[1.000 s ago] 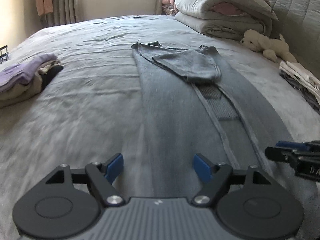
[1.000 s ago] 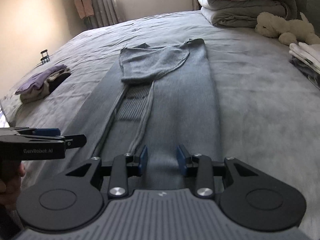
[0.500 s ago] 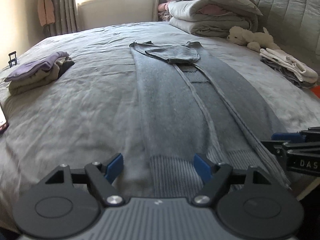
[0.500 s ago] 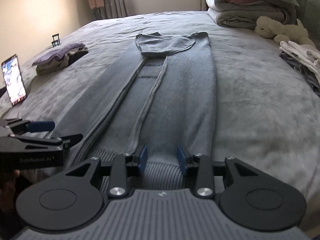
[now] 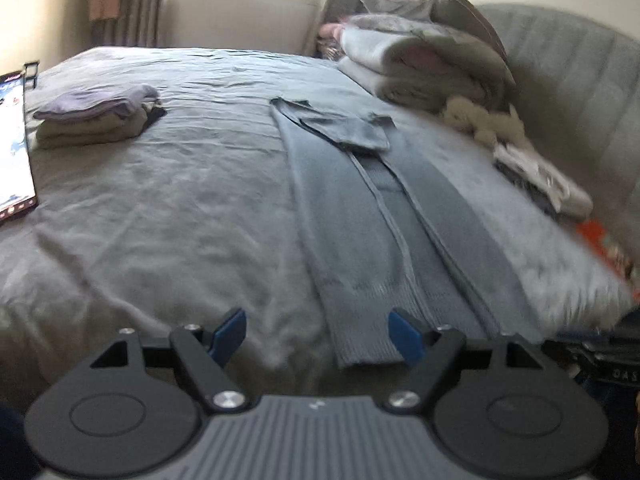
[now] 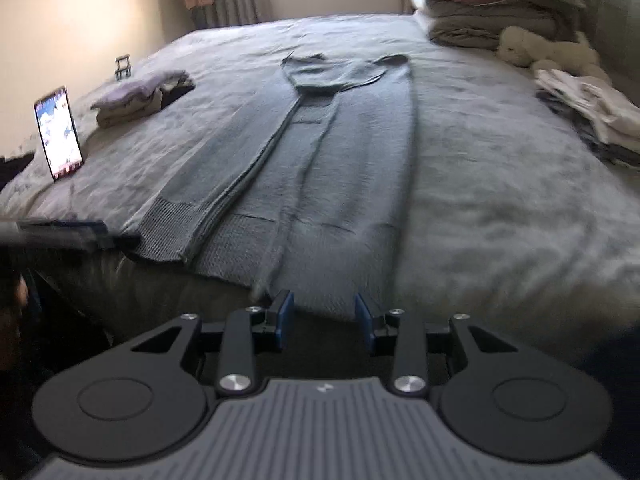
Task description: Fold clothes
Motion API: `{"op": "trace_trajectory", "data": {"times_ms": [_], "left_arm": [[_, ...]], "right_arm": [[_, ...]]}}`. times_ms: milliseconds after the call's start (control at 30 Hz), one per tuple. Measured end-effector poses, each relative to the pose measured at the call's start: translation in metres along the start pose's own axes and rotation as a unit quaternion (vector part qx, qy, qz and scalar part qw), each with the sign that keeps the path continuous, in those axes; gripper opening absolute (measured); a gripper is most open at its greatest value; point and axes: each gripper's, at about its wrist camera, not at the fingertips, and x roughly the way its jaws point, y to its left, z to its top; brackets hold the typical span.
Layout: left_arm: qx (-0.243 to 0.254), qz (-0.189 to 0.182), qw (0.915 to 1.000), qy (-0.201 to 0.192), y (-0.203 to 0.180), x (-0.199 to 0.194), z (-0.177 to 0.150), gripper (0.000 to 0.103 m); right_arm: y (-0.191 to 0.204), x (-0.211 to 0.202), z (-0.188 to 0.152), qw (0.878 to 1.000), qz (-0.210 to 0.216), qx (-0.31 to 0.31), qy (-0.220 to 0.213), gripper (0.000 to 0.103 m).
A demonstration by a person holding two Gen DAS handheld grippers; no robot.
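A long grey knit garment (image 5: 360, 208) lies flat along the grey bed, its sides folded to the middle and a flap folded at the far end; it also shows in the right wrist view (image 6: 328, 152). Its ribbed hem (image 6: 240, 240) lies at the bed's near edge. My left gripper (image 5: 318, 334) is open and empty just short of the hem's left corner. My right gripper (image 6: 324, 316) is partly open and empty at the hem's right part. The left gripper shows blurred at the left of the right wrist view (image 6: 72, 234).
A folded pile of clothes (image 5: 96, 118) lies at the left of the bed. A lit phone (image 6: 58, 132) stands by the left edge. Stacked duvets (image 6: 496, 4), a plush toy (image 6: 548, 50) and folded white clothes (image 6: 592, 108) lie at the right. A window is behind.
Both grippers have drawn back along the garment from its middle to the hem at the bed's near edge. Both stayed empty.
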Motion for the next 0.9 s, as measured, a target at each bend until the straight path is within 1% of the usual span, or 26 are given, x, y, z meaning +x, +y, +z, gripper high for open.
{"op": "trace_trajectory", "data": {"times_ms": [100,133,200,300,367,433,533,600,633,667,700,733,767,900], "left_arm": [[-0.012,-0.019,0.9996,0.015,0.004,0.004,0.002,0.073],[-0.009,-0.023,0.9996,0.016,0.002,0.006,0.001,0.070],[-0.005,-0.031,0.9993,0.020,-0.001,0.010,-0.001,0.067],[-0.007,-0.043,0.9987,0.026,-0.004,0.016,-0.003,0.064],[-0.008,-0.046,0.9984,0.031,-0.004,0.021,-0.003,0.060],[-0.017,-0.057,0.9978,0.030,-0.001,0.024,-0.002,0.057],[-0.028,-0.068,0.9964,0.042,0.000,0.032,-0.003,0.049],[-0.030,-0.064,0.9964,0.047,0.001,0.037,-0.003,0.042],[-0.032,-0.064,0.9963,0.048,0.002,0.038,-0.003,0.033],[-0.034,-0.064,0.9961,0.050,0.002,0.039,-0.002,0.023],[-0.039,-0.065,0.9958,0.052,0.003,0.040,-0.001,0.017],[-0.044,-0.065,0.9955,0.053,0.004,0.040,0.000,0.009],[-0.049,-0.066,0.9951,0.055,0.004,0.041,0.001,0.008],[-0.042,-0.055,0.9960,0.056,-0.002,0.035,0.010,0.007]], "right_arm": [[-0.020,-0.012,-0.004,0.999,0.000,0.049,-0.017,0.038],[-0.024,-0.011,-0.003,0.998,0.009,0.062,-0.018,0.038],[-0.032,-0.008,-0.001,0.995,0.028,0.090,-0.021,0.038],[-0.038,-0.001,-0.002,0.993,0.045,0.109,-0.020,0.038],[-0.040,0.004,-0.002,0.992,0.049,0.119,-0.018,0.038],[-0.043,0.007,-0.002,0.990,0.056,0.129,-0.019,0.038],[-0.048,0.011,-0.002,0.986,0.070,0.149,-0.022,0.038],[-0.051,0.014,-0.002,0.984,0.074,0.161,-0.021,0.038],[-0.052,0.015,-0.001,0.983,0.077,0.165,-0.021,0.038],[-0.053,0.015,-0.001,0.982,0.079,0.168,-0.022,0.037],[-0.053,0.015,-0.002,0.982,0.080,0.171,-0.022,0.023],[-0.054,0.015,-0.002,0.981,0.082,0.174,-0.021,0.012],[-0.055,0.015,-0.002,0.980,0.084,0.178,-0.020,0.012],[-0.056,0.008,0.003,0.978,0.094,0.184,-0.034,0.010]]}}
